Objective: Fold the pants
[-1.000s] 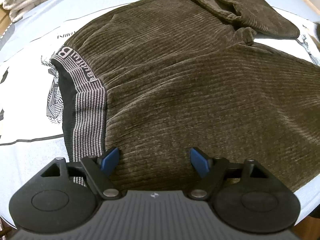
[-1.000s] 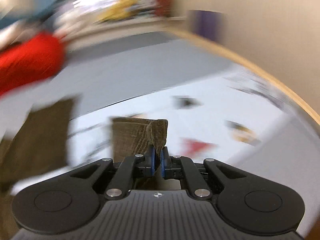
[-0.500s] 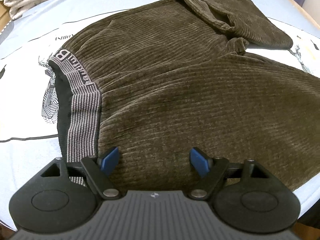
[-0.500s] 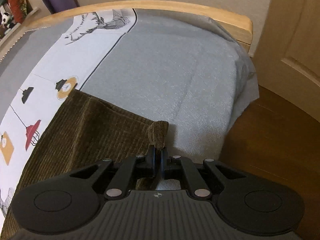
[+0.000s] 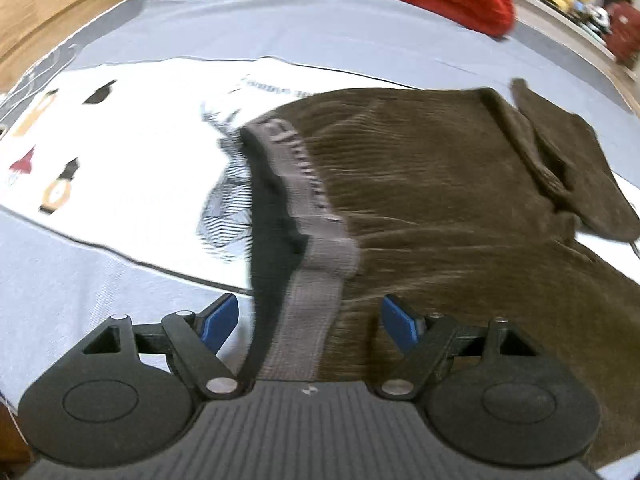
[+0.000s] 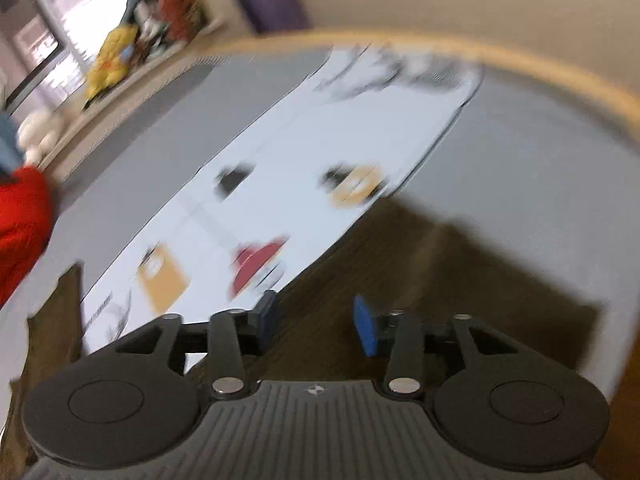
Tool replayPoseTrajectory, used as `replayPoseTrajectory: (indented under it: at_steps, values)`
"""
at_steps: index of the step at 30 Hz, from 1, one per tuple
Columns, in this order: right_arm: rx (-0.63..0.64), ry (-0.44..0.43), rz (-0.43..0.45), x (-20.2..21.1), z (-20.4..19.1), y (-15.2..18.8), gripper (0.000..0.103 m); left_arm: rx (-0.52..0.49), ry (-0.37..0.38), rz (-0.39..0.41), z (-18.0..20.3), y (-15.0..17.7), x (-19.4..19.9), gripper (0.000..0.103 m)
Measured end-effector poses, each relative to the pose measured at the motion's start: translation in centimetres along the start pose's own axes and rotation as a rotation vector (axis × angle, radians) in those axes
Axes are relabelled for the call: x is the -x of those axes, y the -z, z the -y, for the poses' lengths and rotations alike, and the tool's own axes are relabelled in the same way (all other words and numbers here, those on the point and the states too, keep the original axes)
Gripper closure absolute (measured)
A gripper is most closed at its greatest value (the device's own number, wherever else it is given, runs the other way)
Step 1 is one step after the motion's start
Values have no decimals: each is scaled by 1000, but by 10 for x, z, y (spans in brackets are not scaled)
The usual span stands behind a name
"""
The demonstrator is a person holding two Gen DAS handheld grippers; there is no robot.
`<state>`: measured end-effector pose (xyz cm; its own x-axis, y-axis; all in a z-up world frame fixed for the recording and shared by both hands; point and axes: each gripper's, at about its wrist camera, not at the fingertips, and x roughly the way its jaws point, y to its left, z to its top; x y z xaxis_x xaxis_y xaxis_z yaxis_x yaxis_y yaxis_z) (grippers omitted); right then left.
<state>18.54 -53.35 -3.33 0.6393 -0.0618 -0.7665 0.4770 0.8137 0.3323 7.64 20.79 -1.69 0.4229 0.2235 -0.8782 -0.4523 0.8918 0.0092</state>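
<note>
Step, as I read it: one pant leg laid over, waistband grab next. Brown corduroy pants [image 5: 460, 208] lie flat on the bed [image 5: 360, 40], waistband [image 5: 316, 272] at their left end. Left gripper [image 5: 308, 320] wide, nothing pinched, hovering over the waistband. Right gripper [image 6: 316, 320] opening over a pant leg [image 6: 460, 280], pads clear of cloth. Next: close left on the waistband edge, both layers.

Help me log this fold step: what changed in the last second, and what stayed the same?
The right gripper, earlier clamped on a pinched fold of the brown pants, has let it go; its jaws are opening with nothing pinched. The left gripper shifted from the corduroy to straddle the grey waistband. It stayed open and empty; the pants stayed flat on the bed.
</note>
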Motion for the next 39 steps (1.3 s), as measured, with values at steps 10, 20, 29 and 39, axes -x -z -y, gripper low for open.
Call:
replayPoseTrajectory:
  at_steps: [10, 20, 29, 39]
  values:
    - [-23, 119, -92, -73, -68, 10, 36, 114, 115, -157, -44, 2, -24, 19]
    - [95, 373, -2, -82, -94, 17, 94, -86, 129, -184, -27, 10, -26, 61]
    - [156, 242, 45, -73, -103, 16, 79, -71, 130, -111, -47, 10, 5, 78]
    - [144, 369, 133, -5, -33, 6, 53, -84, -12, 73, -24, 8, 38, 54]
